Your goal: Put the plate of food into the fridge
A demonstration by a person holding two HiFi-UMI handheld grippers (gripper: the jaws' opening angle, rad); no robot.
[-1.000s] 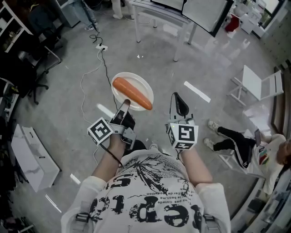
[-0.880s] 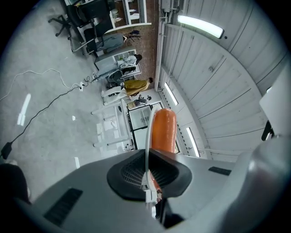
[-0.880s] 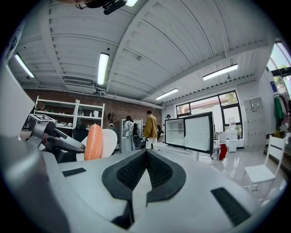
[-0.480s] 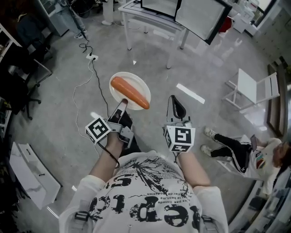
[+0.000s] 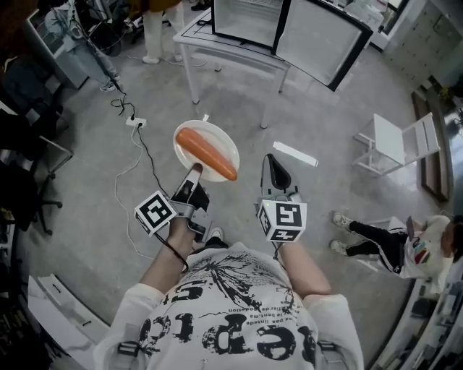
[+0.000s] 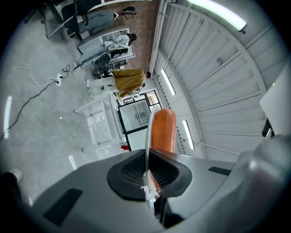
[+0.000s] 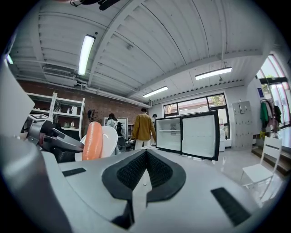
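With the left gripper (image 5: 193, 175) pinching only the 6 o'clock rim of the plate (image 5: 215, 137), held in the air short of the open fridge (image 5: 249, 18) at 12 o'clock, and the right gripper (image 5: 275, 168) pressed together empty, a tilt could roll the sausage (image 5: 207, 153) off.

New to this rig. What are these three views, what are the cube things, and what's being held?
There is no robot here. A person holds a two-jaw gripper in each hand, and the marker cubes are part of those grippers. The head view comes from a camera on the person's head, looking steeply down. The other two views come from cameras riding on the grippers, each looking along its own jaws. The left gripper is clamped on the rim of a white plate carrying an orange sausage-shaped food, in the air above the floor. The right gripper is shut and empty. Ahead is a small fridge with its door open.
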